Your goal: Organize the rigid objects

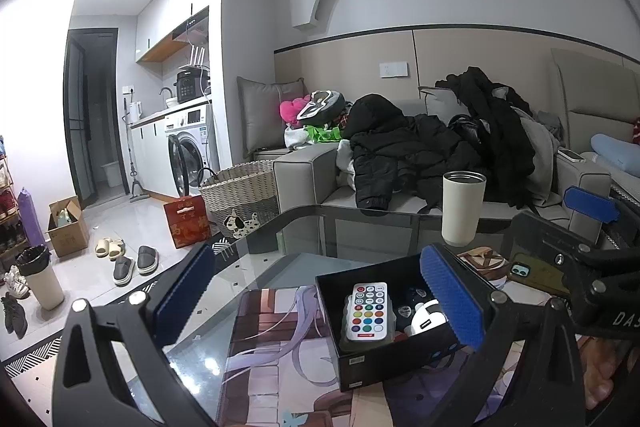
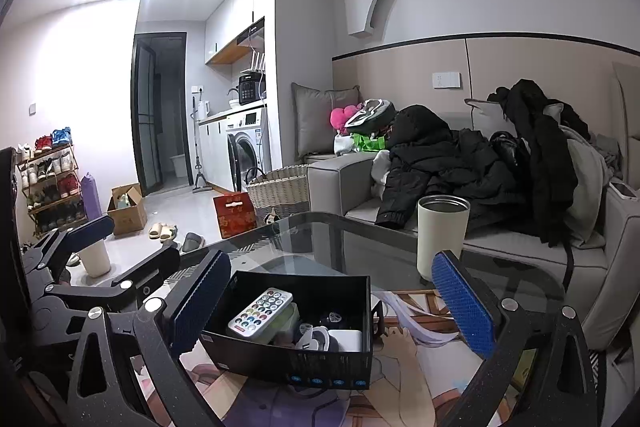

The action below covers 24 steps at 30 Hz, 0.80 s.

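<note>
The left gripper (image 1: 318, 301) is being held wide apart, nothing being grasped between its blue pads (image 1: 454, 297); the right gripper (image 2: 334, 307) is likewise being kept spread and empty. Between the fingers of each, a black box (image 2: 304, 359) is being shown resting on a printed mat (image 1: 276, 347) laid over the glass table (image 1: 256, 267). Inside the box, a white remote (image 1: 367, 311) with coloured buttons is lying on top of other small items, beside a white charger-like block (image 2: 346, 341). Beyond the box, past the right-hand finger, a cream tumbler (image 2: 442, 237) is standing upright on the glass. Farther off, a sofa (image 1: 304, 179) heaped with dark jackets (image 1: 404, 151) is being seen.
</note>
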{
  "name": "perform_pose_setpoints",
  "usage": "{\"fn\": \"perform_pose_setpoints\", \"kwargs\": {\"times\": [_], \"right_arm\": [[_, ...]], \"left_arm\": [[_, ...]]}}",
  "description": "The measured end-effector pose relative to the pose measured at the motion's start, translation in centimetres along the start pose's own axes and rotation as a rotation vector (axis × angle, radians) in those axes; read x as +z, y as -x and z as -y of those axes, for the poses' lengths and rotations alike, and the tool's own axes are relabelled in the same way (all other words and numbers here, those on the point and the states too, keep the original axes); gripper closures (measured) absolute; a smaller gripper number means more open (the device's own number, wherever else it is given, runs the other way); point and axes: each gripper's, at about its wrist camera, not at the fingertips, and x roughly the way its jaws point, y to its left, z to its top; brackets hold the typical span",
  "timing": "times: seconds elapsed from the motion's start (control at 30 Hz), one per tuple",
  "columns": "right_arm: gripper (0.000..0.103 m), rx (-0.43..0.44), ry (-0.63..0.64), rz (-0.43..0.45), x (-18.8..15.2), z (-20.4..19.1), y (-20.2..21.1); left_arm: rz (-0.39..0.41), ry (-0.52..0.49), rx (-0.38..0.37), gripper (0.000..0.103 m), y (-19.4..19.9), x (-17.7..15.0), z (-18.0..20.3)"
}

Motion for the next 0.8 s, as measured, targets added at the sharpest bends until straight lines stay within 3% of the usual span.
{"fn": "perform_pose_setpoints", "kwargs": {"times": [0.8], "right_arm": [[0.001,0.001,-0.003,-0.001,-0.11,-0.15,0.08]], "left_arm": [[0.002,-0.004,0.001,0.0,-0.08,0.11,-0.02]]}}
